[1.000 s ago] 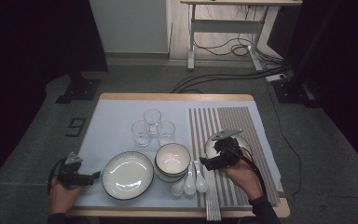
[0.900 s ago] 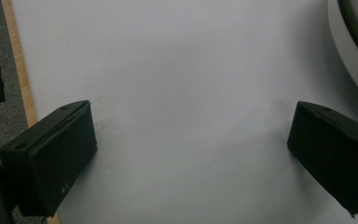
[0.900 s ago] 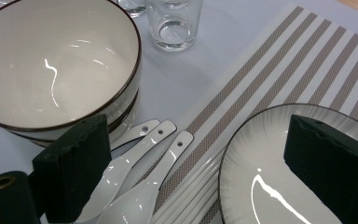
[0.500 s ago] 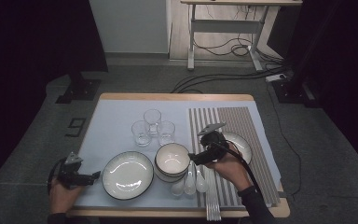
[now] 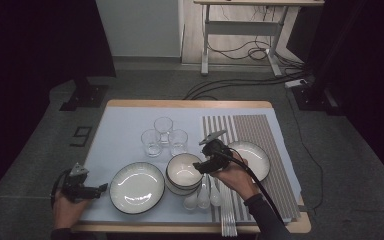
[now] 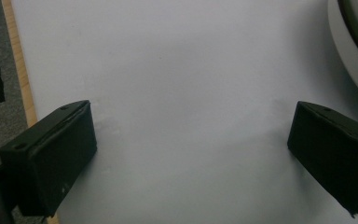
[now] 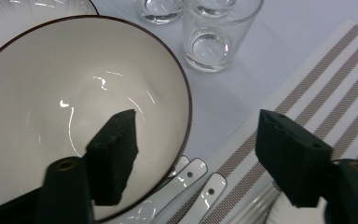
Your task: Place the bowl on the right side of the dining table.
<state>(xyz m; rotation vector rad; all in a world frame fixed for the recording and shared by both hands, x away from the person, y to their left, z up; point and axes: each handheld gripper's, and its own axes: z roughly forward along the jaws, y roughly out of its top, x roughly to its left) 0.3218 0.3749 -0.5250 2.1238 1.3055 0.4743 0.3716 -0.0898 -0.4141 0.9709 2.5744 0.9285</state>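
While straddling the near rim of the top bowl (image 7: 81, 116) with the right gripper (image 5: 206, 162), jaws just narrowing yet part open, gripped nothing so far. Stacked bowls, right of the dinner plate (image 5: 136, 187) and left of the spoons (image 5: 203, 196). Judged as glazed ceramic: stiff, slippery, breakable, fairly heavy. Best pinched at the rim. Left gripper (image 6: 186, 154) wide open, empty.

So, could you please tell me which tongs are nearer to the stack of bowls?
The right. The right tongs straddle the rim of the stack of bowls, one jaw inside and one outside, not yet pinching. The left tongs sit beyond the big plate, near the table's left edge.
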